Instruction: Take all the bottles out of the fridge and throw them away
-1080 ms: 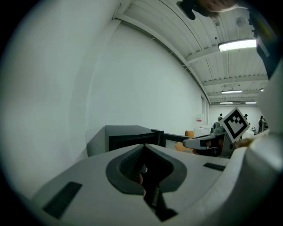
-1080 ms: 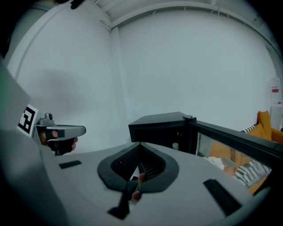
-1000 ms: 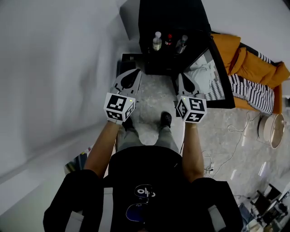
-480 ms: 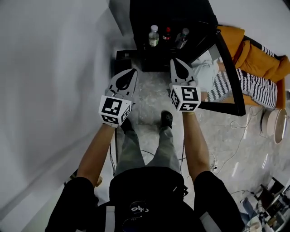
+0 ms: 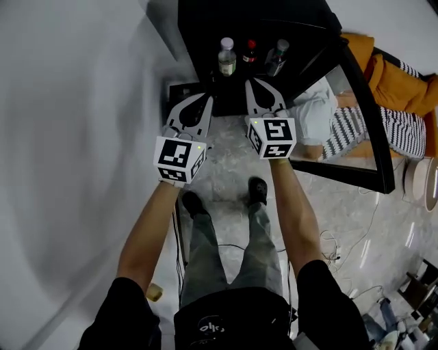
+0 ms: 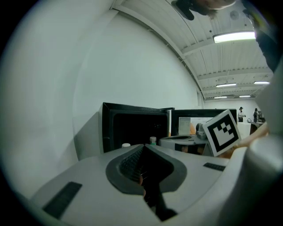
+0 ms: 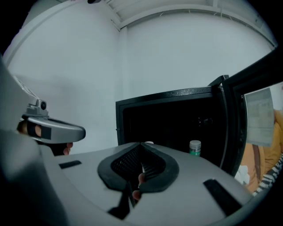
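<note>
Honestly, with the three bottles [image 5: 250, 51] bunched at the front of the open fridge [image 5: 274, 17] and your left gripper [image 5: 205, 100] and right gripper [image 5: 259, 83] just outside it, jaws closed on nothing, you'd likely topple one if you push in before opening up.

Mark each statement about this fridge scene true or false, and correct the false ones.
1. The door of the fridge stands open. True.
2. The right gripper holds a bottle. False: its jaws are shut on nothing.
3. A red-capped bottle stands in the fridge between a white-capped bottle and a third bottle. True.
4. The left gripper reaches inside the fridge. False: it is outside, in front of the fridge, with its jaws shut and empty.
</note>
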A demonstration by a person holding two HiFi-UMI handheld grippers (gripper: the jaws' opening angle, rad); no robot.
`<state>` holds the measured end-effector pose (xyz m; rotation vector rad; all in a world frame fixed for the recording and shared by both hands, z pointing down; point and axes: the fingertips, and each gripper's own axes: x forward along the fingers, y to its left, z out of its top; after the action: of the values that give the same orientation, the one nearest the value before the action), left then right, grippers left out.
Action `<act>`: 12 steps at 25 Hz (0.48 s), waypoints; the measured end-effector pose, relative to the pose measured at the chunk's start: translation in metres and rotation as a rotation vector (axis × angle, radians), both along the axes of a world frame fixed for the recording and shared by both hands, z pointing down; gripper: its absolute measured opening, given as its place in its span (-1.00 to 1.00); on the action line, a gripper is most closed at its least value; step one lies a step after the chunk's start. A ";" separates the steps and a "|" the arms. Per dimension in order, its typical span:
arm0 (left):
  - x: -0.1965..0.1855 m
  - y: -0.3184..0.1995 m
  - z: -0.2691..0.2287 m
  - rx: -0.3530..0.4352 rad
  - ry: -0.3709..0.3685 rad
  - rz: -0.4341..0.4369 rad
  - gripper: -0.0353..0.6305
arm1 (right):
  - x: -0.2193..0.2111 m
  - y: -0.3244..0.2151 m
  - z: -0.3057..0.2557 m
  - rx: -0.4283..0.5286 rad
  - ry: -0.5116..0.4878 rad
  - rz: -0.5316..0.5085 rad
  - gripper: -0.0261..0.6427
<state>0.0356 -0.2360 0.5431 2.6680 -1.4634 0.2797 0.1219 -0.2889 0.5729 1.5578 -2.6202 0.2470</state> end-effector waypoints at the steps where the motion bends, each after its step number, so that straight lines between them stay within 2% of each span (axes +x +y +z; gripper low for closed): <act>1: -0.001 -0.006 0.005 0.001 0.001 -0.005 -0.89 | -0.002 -0.004 0.004 0.002 0.002 -0.003 -0.91; 12: -0.004 -0.039 0.037 -0.008 0.009 -0.040 -0.89 | -0.006 -0.025 0.040 -0.011 -0.012 0.000 -0.91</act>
<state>0.0311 -0.2752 0.5802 2.6263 -1.5077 0.2694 0.1162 -0.3141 0.6128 1.5582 -2.6230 0.2703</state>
